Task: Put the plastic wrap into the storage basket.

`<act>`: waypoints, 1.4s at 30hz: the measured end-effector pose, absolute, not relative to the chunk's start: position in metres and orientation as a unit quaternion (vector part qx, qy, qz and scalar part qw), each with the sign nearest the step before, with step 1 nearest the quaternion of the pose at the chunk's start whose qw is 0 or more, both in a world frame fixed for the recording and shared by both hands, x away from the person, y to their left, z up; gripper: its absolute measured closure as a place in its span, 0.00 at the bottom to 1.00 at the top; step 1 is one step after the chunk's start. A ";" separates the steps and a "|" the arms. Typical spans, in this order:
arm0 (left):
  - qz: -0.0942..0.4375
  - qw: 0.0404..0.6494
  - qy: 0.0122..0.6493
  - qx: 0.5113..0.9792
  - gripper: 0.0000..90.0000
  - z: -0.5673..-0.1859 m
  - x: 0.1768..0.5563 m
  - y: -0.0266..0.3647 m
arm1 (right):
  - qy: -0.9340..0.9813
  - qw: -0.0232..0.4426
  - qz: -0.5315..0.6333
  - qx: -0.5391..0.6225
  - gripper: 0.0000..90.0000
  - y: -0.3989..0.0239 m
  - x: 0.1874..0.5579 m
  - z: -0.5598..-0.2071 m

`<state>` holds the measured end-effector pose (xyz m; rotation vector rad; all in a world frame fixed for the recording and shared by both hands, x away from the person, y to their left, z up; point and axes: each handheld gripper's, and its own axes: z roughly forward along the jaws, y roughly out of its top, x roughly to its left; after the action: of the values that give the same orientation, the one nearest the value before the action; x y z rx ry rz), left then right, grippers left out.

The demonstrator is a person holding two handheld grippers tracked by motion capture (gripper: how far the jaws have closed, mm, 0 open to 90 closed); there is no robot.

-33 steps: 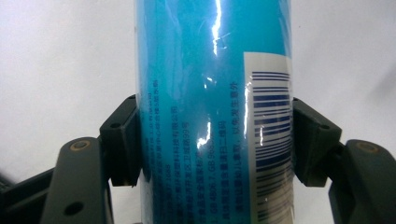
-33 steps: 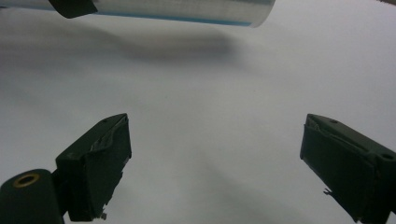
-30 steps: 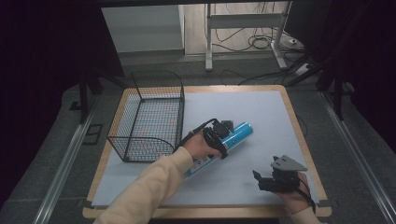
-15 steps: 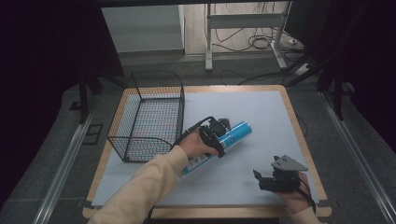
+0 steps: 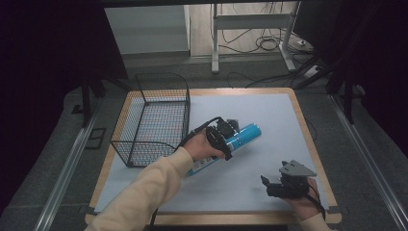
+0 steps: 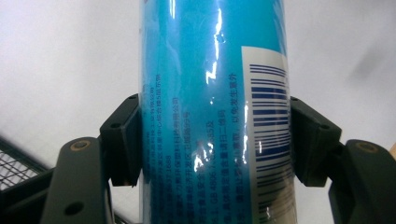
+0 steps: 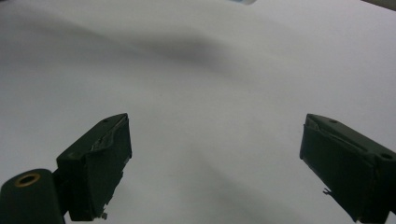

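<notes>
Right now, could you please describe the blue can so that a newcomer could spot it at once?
Start at the black wire basket on the left of the pale table. Just to its right lies a slim bright-blue can, clamped between the jaws of the left gripper. It is the one colourful thing there, with a barcode label.

Basket [image 5: 153,120] left of tube [image 5: 240,136]

My left gripper [image 6: 212,140] is clamped: both jaws press flat against opposite sides of the blue can [image 6: 212,93], forearm reaching in diagonally. My right gripper [image 7: 215,163] sits well apart from that can, toward my side, jaws spread wide over bare surface, hand [image 5: 300,202] low.
</notes>
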<state>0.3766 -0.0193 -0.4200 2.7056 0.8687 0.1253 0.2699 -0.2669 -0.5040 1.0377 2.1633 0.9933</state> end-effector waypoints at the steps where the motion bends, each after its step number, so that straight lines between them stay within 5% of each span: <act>1: 0.044 0.149 0.300 0.941 0.35 -0.418 0.376 -0.019 | 0.802 0.269 0.369 0.385 0.10 -0.267 0.270 -0.504; 42: 0.076 0.194 0.321 0.924 0.35 -0.367 0.389 0.000 | 0.800 0.275 0.368 0.385 0.11 -0.269 0.270 -0.503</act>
<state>0.3890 -0.0003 -0.3667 2.5917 0.8996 0.2124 0.2701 -0.2688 -0.5028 1.0350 2.1507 0.9902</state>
